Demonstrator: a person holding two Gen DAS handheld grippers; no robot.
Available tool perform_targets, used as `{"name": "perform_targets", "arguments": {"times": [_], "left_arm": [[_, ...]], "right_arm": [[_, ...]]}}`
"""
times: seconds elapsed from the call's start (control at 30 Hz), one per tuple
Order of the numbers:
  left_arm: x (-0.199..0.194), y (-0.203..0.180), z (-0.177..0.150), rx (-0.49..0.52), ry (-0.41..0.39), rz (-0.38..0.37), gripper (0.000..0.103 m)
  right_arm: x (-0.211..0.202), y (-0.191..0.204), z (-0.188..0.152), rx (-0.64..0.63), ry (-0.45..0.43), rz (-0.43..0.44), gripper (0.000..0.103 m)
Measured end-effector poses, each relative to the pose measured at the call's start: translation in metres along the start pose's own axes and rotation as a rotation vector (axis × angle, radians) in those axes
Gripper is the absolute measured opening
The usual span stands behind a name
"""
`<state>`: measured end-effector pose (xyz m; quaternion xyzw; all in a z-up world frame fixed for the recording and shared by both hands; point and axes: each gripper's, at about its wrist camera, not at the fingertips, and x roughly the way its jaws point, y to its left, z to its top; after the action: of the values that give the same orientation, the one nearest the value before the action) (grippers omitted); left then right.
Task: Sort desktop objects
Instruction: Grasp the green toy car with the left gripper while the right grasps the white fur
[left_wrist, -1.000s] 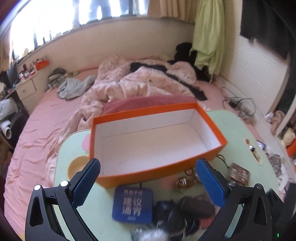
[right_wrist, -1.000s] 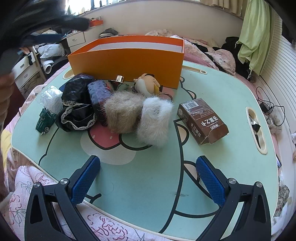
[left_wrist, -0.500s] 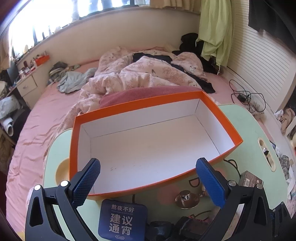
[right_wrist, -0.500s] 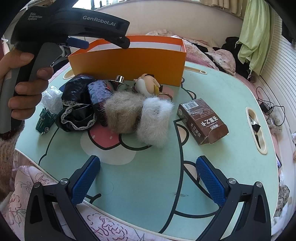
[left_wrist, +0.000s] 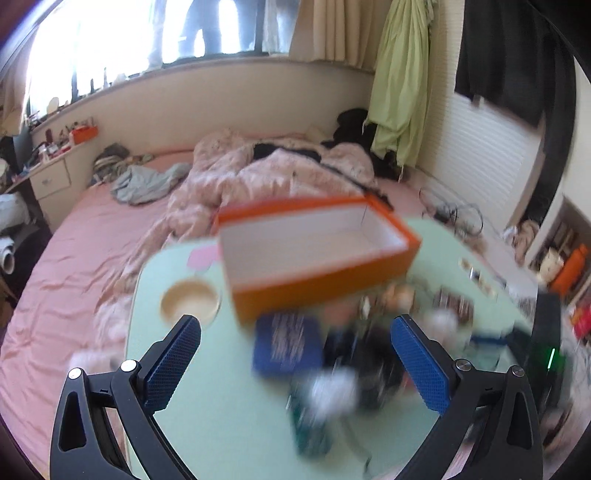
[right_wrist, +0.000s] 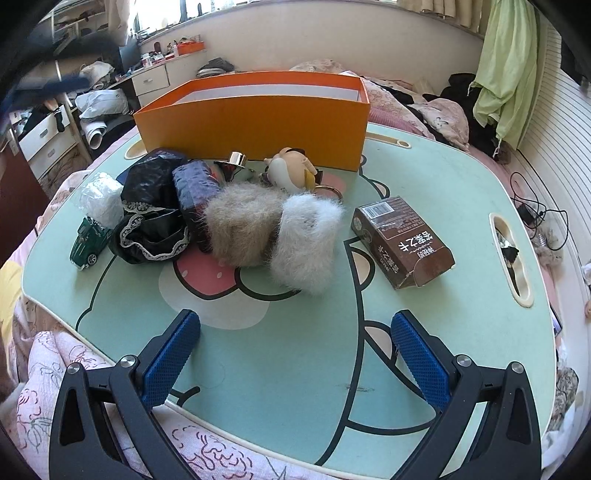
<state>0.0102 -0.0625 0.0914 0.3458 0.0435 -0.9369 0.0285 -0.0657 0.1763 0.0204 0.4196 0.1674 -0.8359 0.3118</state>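
An empty orange box (right_wrist: 255, 118) with a white inside stands at the far side of the mint-green lap table (right_wrist: 295, 350). In front of it lie a black lace-trimmed pouch (right_wrist: 151, 218), a dark wallet (right_wrist: 194, 188), a tan and white fur piece (right_wrist: 273, 232), a hamster figure (right_wrist: 290, 171), a green toy car (right_wrist: 88, 240) and a brown carton (right_wrist: 402, 240). My right gripper (right_wrist: 295, 358) is open and empty near the table's front edge. The left wrist view is blurred: my left gripper (left_wrist: 295, 363) is open above a blue box (left_wrist: 286, 343), with the orange box (left_wrist: 317, 251) beyond.
The table rests on a bed with a pink quilt (left_wrist: 266, 177). A round cup recess (left_wrist: 190, 302) sits at the table's left, a slot handle (right_wrist: 511, 254) at its right. Drawers (right_wrist: 44, 144) and clutter line the left wall. Cables (right_wrist: 539, 214) lie to the right.
The left gripper has pulled back and swung left, away from over the orange box; its view is now motion-blurred. It has left the right wrist view. The right gripper has not moved.
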Motion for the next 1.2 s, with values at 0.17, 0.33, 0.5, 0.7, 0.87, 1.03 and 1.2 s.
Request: {"name": "perform_targets", "arguments": {"times": [0.17, 0.33, 0.5, 0.7, 0.87, 1.03, 1.2], "left_arm": [[0.012, 0.0, -0.059, 0.026, 0.065, 0.044, 0.103], [0.033, -0.007, -0.074, 0.024, 0.095, 0.043, 0.083], [0.047, -0.014, -0.075, 0.046, 0.083, 0.06, 0.045], [0.03, -0.017, -0.088, 0.036, 0.075, 0.008, 0.026], [0.013, -0.01, -0.105, 0.003, 0.022, 0.004, 0.026], [0.007, 0.0, -0.099, -0.064, -0.031, 0.027, 0.024], [0.008, 0.002, -0.099, -0.061, -0.044, 0.045, 0.024]], "right_arm": [[0.0, 0.0, 0.0, 0.0, 0.0, 0.0, 0.103], [0.001, 0.0, 0.001, 0.0, 0.0, 0.001, 0.103], [0.0, 0.0, -0.001, -0.001, 0.0, 0.001, 0.103], [0.0, -0.001, 0.0, 0.004, -0.002, 0.001, 0.103], [0.0, -0.006, 0.0, 0.026, -0.01, -0.009, 0.103], [-0.007, -0.024, -0.001, 0.118, -0.063, 0.02, 0.103], [-0.023, -0.049, -0.001, 0.259, -0.178, 0.033, 0.102]]}}
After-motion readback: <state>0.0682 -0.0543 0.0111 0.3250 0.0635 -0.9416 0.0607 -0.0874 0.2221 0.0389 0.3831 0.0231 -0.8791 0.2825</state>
